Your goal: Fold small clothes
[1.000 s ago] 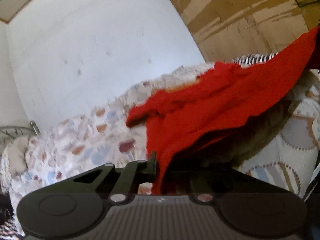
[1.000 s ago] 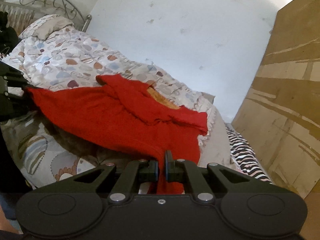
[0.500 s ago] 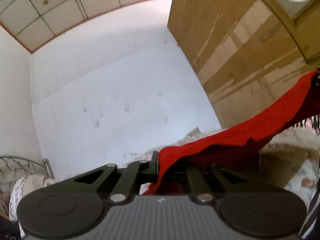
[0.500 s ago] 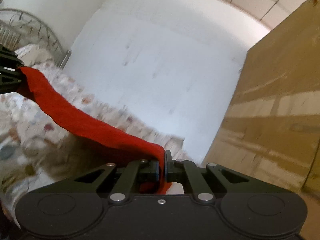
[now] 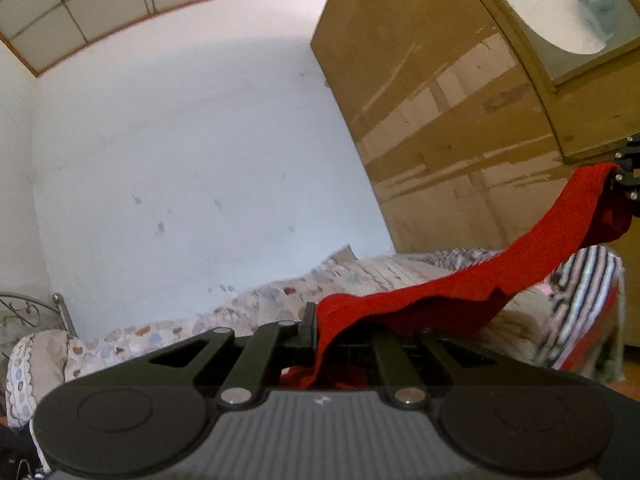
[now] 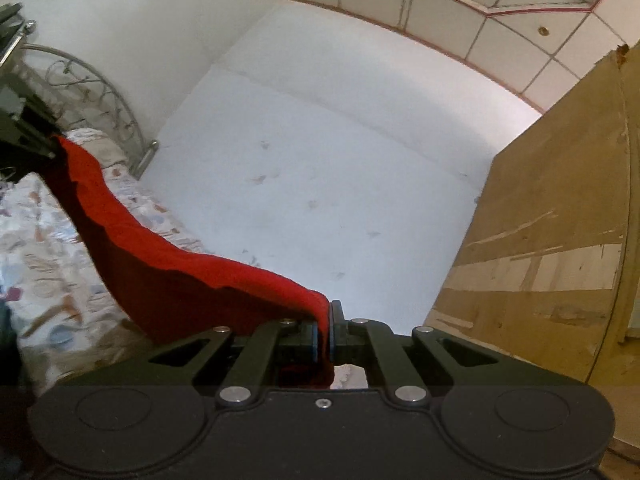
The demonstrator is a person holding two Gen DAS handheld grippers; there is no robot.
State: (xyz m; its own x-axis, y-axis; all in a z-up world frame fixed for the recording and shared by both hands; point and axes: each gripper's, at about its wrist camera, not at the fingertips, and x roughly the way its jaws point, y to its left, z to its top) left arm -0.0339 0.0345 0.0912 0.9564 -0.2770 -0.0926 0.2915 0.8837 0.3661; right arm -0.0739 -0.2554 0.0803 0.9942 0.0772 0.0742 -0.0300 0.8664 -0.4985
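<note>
I have lifted the red garment (image 5: 460, 292) off the bed (image 5: 248, 308); it now hangs stretched between my left gripper (image 5: 320, 324) and right gripper (image 6: 330, 320), both clamped on its corners, ready to lay flat for folding.

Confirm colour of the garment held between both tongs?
Solid red knit garment, no pattern visible; clearest in the right wrist view.
</note>
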